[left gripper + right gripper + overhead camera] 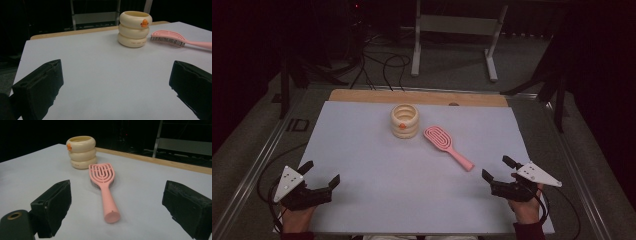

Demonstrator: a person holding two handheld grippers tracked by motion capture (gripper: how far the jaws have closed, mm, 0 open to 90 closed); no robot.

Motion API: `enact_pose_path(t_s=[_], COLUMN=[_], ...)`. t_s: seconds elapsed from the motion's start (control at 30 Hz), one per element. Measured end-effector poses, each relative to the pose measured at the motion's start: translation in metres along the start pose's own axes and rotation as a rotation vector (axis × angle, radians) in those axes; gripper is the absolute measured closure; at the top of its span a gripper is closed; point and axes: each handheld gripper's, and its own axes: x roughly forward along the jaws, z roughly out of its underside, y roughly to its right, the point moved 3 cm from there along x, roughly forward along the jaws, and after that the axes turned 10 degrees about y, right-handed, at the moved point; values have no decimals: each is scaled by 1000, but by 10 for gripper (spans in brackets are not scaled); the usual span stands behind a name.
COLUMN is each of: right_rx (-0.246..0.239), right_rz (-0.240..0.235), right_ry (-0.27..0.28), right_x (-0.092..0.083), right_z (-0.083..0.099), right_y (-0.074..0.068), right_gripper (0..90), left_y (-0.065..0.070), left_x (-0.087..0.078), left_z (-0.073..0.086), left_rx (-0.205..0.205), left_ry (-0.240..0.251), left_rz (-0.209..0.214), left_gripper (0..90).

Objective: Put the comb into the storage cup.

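My left claw (321, 171) is matte black, with blocky, rough-edged jaws, a grey three-cornered plate on top dotted with small dark holes, and a thin black cable trailing behind. My right claw (497, 167) is built the same, plate and cable included. A brass-coloured ring sits on its body. Dark red sleeve cuffs cover both wrists.

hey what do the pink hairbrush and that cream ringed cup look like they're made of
Pink hairbrush: looks like moulded plastic, matte, with a slotted open head and one-piece handle; the bristles underneath look darker. Cream ringed cup: smooth, faintly glossy, three stacked rounded rings with an orange beak; probably plastic or silicone, though glazed ceramic can't be ruled out.
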Motion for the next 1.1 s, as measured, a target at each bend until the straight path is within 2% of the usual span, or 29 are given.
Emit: enact_pose_path(t_s=[0.1, 0.17, 0.23, 0.47, 0.8, 1.0, 1.03, 1.1], right_rx=[7, 13, 18, 45, 11, 6, -28, -31], right_rz=[-3, 18, 27, 1, -7, -9, -12, -16], right_ry=[-8, -49, -62, -103, -131, -145, -160, -170], right_x=[1, 3, 4, 6, 13, 18, 28, 33], right_z=[0, 2, 4, 2, -13, -17, -25, -30], right_y=[0, 2, 2, 2, -4, -5, -9, -11], right_gripper=[88, 99, 103, 102, 100, 100, 102, 103], left_y=[1, 1, 1, 1, 2, 2, 2, 2], left_x=[1, 1, 2, 2, 3, 3, 3, 4], left_z=[0, 1, 2, 3, 5, 6, 6, 6], left_rx=[7, 7, 5, 2, 3, -2, -2, -3], left_ry=[-5, -3, -6, -11, -18, -18, -18, -19], left_rz=[4, 5, 4, -1, -1, -2, -3, -1], left_gripper=[0, 0, 0, 0, 0, 0, 0, 0])
